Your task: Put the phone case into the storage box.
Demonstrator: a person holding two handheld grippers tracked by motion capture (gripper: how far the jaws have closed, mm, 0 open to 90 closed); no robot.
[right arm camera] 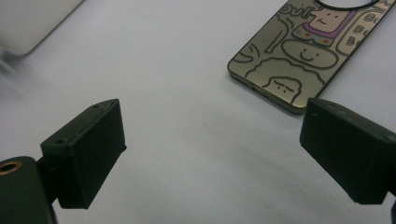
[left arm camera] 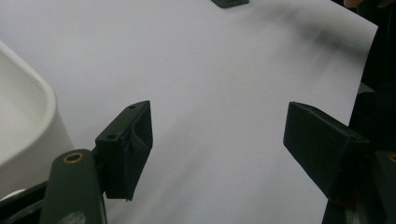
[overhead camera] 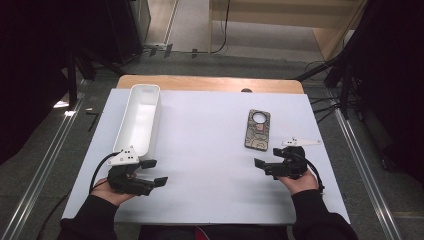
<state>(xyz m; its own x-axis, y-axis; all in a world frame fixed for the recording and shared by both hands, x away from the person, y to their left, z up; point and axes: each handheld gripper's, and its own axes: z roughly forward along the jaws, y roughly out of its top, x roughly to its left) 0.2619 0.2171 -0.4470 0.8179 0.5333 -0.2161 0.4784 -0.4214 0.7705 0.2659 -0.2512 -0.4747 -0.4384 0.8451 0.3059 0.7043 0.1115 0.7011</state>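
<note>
Here both grippers' fingers are spread, grasping nothing; the right gripper sits just below the phone case's near edge, the left gripper beside the white tray.

I hold my left gripper low at my left side, its jaws wide apart with nothing between them. My right gripper is at my right side, jaws also spread and empty.

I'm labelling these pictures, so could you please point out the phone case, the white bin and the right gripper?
phone case (overhead camera: 258, 129): high view, middle of its patterned back.
white bin (overhead camera: 150, 117): high view, right wall.
right gripper (right arm camera: 212, 154): right gripper view, midway between its fingertips.
</note>
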